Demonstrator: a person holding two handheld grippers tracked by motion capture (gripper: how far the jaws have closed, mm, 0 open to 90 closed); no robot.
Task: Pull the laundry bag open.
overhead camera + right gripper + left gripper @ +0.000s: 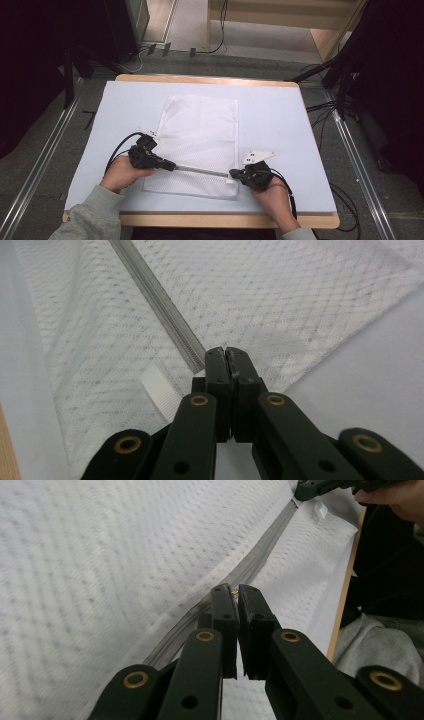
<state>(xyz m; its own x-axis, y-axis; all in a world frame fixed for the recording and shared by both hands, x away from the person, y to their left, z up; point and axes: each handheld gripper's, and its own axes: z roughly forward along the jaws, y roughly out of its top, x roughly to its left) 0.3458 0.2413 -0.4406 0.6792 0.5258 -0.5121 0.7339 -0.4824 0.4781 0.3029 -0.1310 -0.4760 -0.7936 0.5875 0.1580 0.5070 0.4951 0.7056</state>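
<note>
1. Nearest the person, the right tool point(235, 174) sits at the near right corner of the white mesh bag point(200, 130). Its jaws are pressed together right where the grey zipper point(202, 171) ends. In the right gripper view point(227, 352) they look to be pinching the bag's end there, though what exactly sits between the pads I cannot make out. A white ribbon tab point(159, 390) pokes out just beside them.

2. Over to the left tool point(171, 165): its jaws are all but together, pinching a small brassy bit at the tips in the left gripper view point(234, 591). I'd judge that's the zipper pull point(233, 593).

3. Here's the relation that counts. The zipper's long axis runs across the bag's near end, straight from one tool to the other. Both tools sit on that same line, well apart, and the left one is the one on the slider.

4. My read: any further travel must follow that line, with the right tool holding the end as the anchor.

5. The bag itself lies flat on the pale bench point(280, 115), long side running away from the person. It looks thin, and I can't tell whether anything is inside.

6. Farther off, bare sheet up to the bench's wooden far edge point(205, 79).
</note>
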